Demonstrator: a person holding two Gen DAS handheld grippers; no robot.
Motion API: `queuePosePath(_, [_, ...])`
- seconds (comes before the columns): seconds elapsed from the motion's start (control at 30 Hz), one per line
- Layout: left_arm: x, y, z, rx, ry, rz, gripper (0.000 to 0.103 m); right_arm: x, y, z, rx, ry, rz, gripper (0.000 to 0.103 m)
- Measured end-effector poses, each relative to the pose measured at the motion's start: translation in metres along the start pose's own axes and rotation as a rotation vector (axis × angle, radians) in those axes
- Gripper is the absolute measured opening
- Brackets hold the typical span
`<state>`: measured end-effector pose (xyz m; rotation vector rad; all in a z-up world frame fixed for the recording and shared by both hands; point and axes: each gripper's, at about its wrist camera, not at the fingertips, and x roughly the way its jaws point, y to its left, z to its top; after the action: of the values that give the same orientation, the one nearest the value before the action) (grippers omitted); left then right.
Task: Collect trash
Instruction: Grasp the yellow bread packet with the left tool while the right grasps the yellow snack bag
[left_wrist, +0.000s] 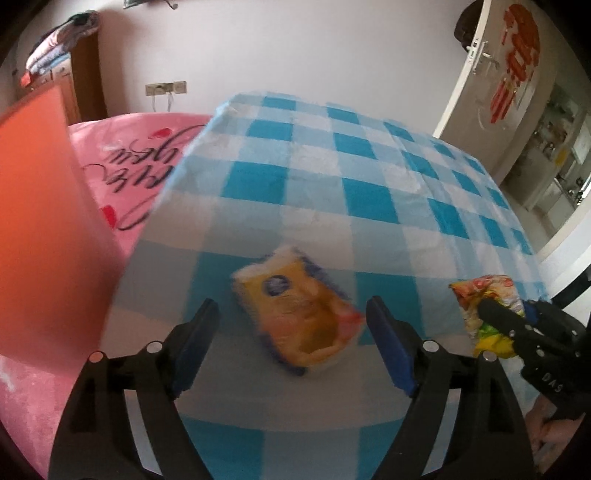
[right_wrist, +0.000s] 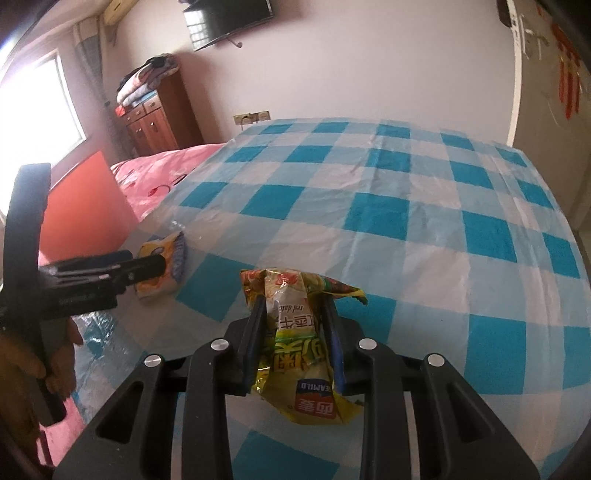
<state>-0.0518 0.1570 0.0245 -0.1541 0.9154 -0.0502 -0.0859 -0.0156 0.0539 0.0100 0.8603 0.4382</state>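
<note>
A yellow and blue tissue packet (left_wrist: 301, 314) lies on the blue checked tablecloth (left_wrist: 332, 177). My left gripper (left_wrist: 291, 314) is open, its jaws on either side of the packet and just short of it. In the right wrist view the packet (right_wrist: 162, 266) lies behind the left gripper (right_wrist: 147, 264). My right gripper (right_wrist: 295, 301) is shut on a crumpled yellow and green snack wrapper (right_wrist: 295, 347) and holds it above the cloth. The wrapper also shows at the right edge of the left wrist view (left_wrist: 484, 310), held in the right gripper (left_wrist: 487, 308).
A bed with a pink cover (right_wrist: 162, 166) stands left of the table. An orange board (left_wrist: 40, 214) is close on the left. A wooden cabinet (right_wrist: 162, 114) with folded bedding stands at the back wall. A door (left_wrist: 495, 92) is at the right.
</note>
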Motion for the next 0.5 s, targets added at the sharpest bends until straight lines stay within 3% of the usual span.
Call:
queuePosePath(0.2, [0.018, -0.027, -0.004, 0.07, 0.006, 0.043, 0.085, -0.002, -0.005, -0.002, 0.015, -0.001, 0.006, 0.032])
queuePosePath(0.3, [0.017, -0.026, -0.005, 0.056, -0.009, 0.045, 0.084, -0.002, -0.012, -0.003, 0.04, 0.0, 0.018, 0.034])
queuePosePath(0.37, [0.015, -0.024, -0.005, 0.046, -0.023, 0.068, 0.068, 0.0, -0.017, -0.004, 0.068, 0.009, 0.031, 0.034])
queuePosePath(0.5, [0.014, -0.025, -0.007, 0.056, -0.038, 0.091, 0.061, 0.003, -0.023, -0.005, 0.108, 0.017, 0.059, 0.036])
